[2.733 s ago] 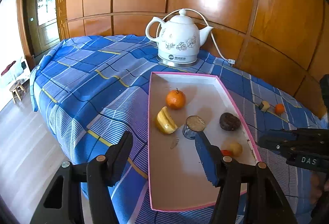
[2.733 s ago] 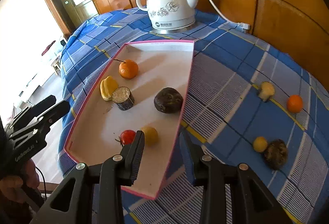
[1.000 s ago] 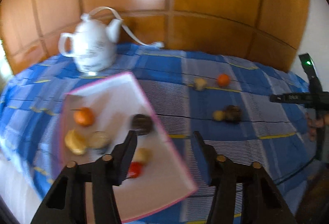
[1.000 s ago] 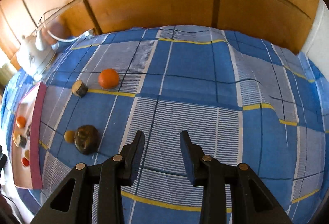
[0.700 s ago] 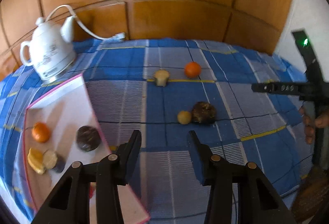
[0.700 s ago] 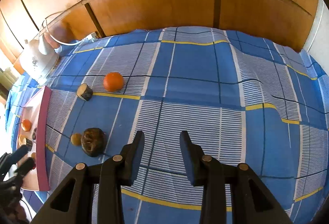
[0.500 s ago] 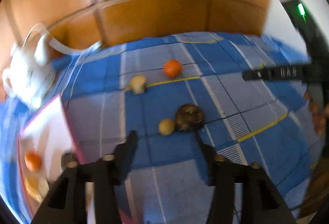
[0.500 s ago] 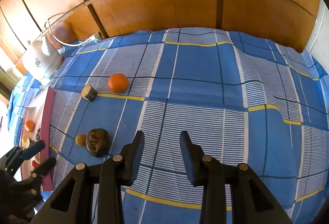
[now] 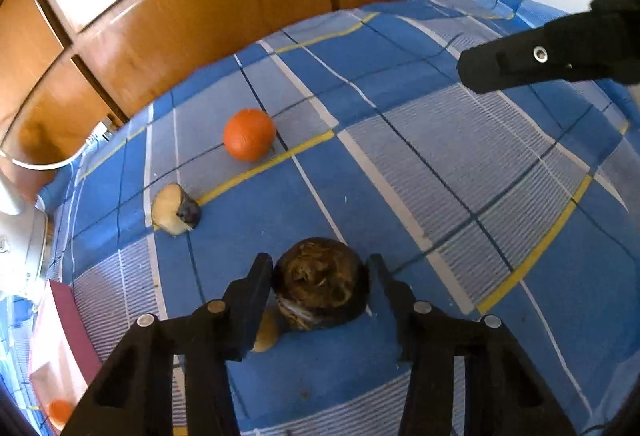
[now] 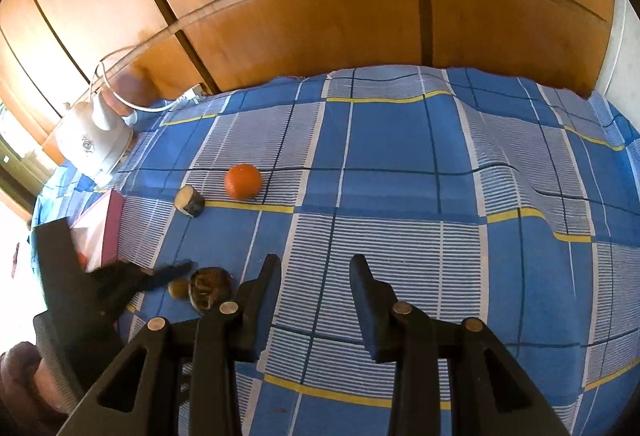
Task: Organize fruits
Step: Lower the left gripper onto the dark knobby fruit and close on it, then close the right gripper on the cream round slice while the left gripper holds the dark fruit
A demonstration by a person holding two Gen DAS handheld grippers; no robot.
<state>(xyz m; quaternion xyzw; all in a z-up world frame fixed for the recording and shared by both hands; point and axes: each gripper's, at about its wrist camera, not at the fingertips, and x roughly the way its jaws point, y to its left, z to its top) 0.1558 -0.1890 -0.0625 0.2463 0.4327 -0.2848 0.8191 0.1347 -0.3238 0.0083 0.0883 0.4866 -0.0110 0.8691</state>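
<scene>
A dark brown wrinkled fruit (image 9: 320,292) lies on the blue checked cloth (image 9: 440,195). My left gripper (image 9: 320,276) straddles it with its jaws closing, and both pads touch the fruit's sides. A small yellow fruit (image 9: 266,332) sits against its left side, half hidden by my left finger. Farther back lie an orange (image 9: 249,133) and a cut fruit piece (image 9: 176,209). My right gripper (image 10: 316,272) hovers open over bare cloth with nothing between its fingers. From there I see the dark fruit (image 10: 210,288) and my left gripper (image 10: 176,276) at lower left.
The pink-rimmed tray (image 10: 108,232) lies at the left edge, with an orange fruit (image 9: 60,410) in it. A white kettle (image 10: 94,145) with its cord stands at the back left. Wood panelling (image 10: 320,15) runs behind the table. Striped cloth stretches to the right.
My left gripper swung right from the tray and came down over the dark brown fruit, its jaws widening and then narrowing onto it. The right gripper has barely moved.
</scene>
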